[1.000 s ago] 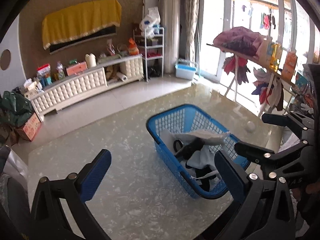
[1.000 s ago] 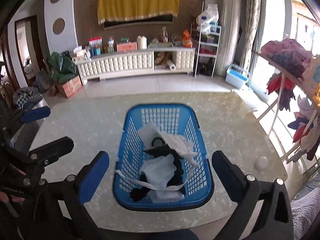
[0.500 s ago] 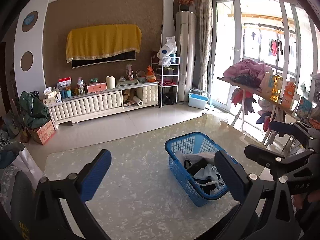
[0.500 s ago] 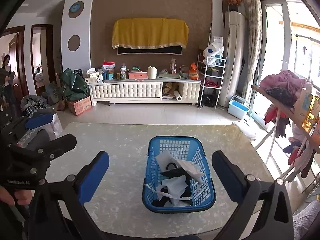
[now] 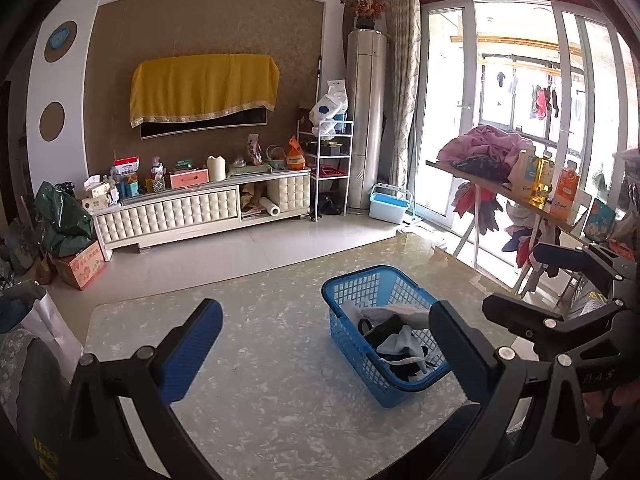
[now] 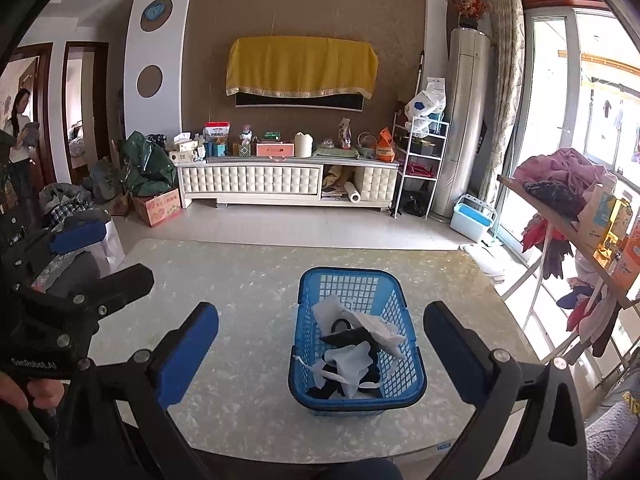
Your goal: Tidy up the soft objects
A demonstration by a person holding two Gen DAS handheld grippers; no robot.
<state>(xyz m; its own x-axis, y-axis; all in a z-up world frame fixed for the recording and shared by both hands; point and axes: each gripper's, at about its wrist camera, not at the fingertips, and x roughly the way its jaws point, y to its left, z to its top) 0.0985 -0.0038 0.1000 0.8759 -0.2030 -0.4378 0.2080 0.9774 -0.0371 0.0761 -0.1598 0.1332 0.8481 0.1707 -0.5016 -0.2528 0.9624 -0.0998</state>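
Two tongs wait above a table with a basket of soft things.

The blue basket (image 6: 357,344) sits on the shiny marble table (image 6: 248,280), toward the right side of it. Inside the basket lie soft things (image 6: 352,350), white, black and pale blue, all in a messy pile. The right gripper (image 6: 320,356) hangs over the near edge of the table with its two blue fingers (image 6: 188,354) spread wide and nothing between them; the basket shows in the gap. The left gripper (image 5: 326,356) is also spread wide and holds nothing, and it hangs to the left of the basket. Behind the table stands a long white cabinet (image 6: 288,180), and a yellow cloth (image 6: 302,66) hangs on the brown wall above it.
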